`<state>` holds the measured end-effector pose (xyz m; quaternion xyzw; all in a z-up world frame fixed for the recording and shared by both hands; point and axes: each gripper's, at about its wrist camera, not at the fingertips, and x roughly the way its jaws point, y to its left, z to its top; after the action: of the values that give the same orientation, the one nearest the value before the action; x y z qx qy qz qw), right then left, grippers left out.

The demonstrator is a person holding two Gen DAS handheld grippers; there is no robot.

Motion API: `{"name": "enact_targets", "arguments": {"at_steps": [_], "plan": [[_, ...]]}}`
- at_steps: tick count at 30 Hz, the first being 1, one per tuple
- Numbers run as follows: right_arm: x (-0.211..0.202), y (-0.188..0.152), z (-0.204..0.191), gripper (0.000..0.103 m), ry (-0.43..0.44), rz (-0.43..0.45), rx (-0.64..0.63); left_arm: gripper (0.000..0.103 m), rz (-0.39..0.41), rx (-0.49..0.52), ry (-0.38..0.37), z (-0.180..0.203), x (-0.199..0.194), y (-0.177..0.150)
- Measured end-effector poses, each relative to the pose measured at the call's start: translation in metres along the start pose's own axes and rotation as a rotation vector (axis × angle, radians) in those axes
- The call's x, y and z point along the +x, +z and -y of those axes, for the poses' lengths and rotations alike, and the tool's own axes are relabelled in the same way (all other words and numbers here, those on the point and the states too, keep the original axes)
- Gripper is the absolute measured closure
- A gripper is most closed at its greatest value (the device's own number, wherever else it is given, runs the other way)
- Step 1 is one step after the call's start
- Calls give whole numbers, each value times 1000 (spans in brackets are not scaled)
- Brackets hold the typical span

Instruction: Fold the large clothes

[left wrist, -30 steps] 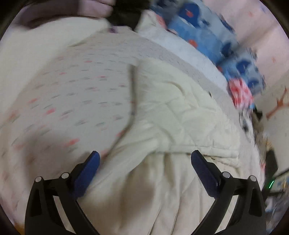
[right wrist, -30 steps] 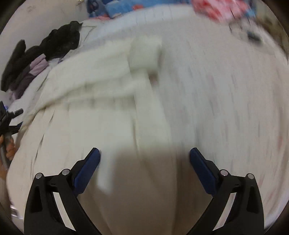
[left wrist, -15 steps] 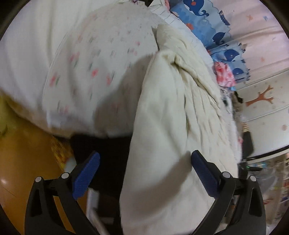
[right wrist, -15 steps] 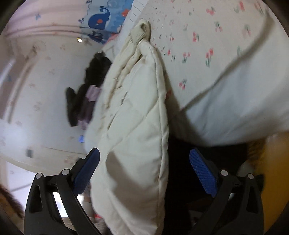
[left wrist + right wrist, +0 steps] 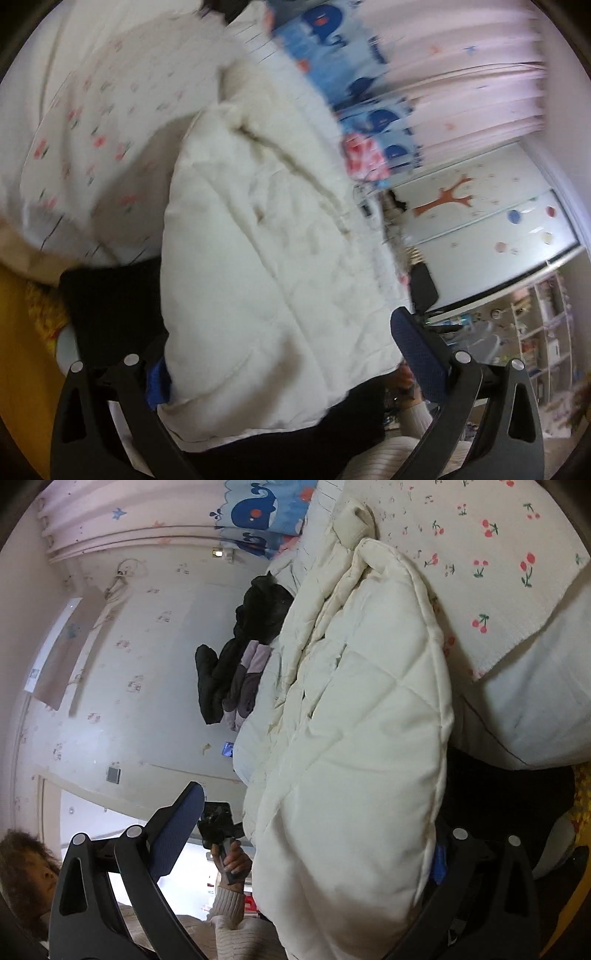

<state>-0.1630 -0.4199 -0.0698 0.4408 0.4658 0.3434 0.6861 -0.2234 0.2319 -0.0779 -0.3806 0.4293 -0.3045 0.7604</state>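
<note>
A large cream quilted coat (image 5: 266,251) lies on the bed and hangs over its edge. In the left wrist view its hem lies between the fingers of my left gripper (image 5: 288,354), which is open; the left pad is partly hidden behind the cloth. In the right wrist view the same coat (image 5: 362,738) fills the gap of my right gripper (image 5: 306,834), also open, with the right pad mostly hidden behind the cloth. The other hand-held gripper (image 5: 218,827) shows beyond the coat.
The bed has a white cherry-print sheet (image 5: 491,565) and whale-print pillows (image 5: 332,44). Dark clothes (image 5: 236,661) are piled at the bed's far side. A dark gap lies under the mattress (image 5: 498,790). Shelves (image 5: 535,332) stand at the right.
Both grippers dropped from above the bed to its edge and moved onto the hanging coat hem, which now lies between each pair of fingers. The jaws stay wide.
</note>
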Motion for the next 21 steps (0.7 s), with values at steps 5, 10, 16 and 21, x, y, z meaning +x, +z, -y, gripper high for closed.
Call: {"name": "enact_targets", "arguments": {"at_steps": [5, 10, 16, 21], "plan": [[7, -3, 19, 6, -76, -41, 33, 6, -155, -49, 174, -34, 29, -2], [10, -4, 20, 6, -73, -41, 24, 6, -134, -85, 104, -46, 35, -5], [5, 4, 16, 6, -66, 10, 12, 9, 26, 126, 266, -8, 25, 4], [16, 5, 7, 12, -103, -10, -46, 45, -7, 215, 336, 6, 32, 6]]}}
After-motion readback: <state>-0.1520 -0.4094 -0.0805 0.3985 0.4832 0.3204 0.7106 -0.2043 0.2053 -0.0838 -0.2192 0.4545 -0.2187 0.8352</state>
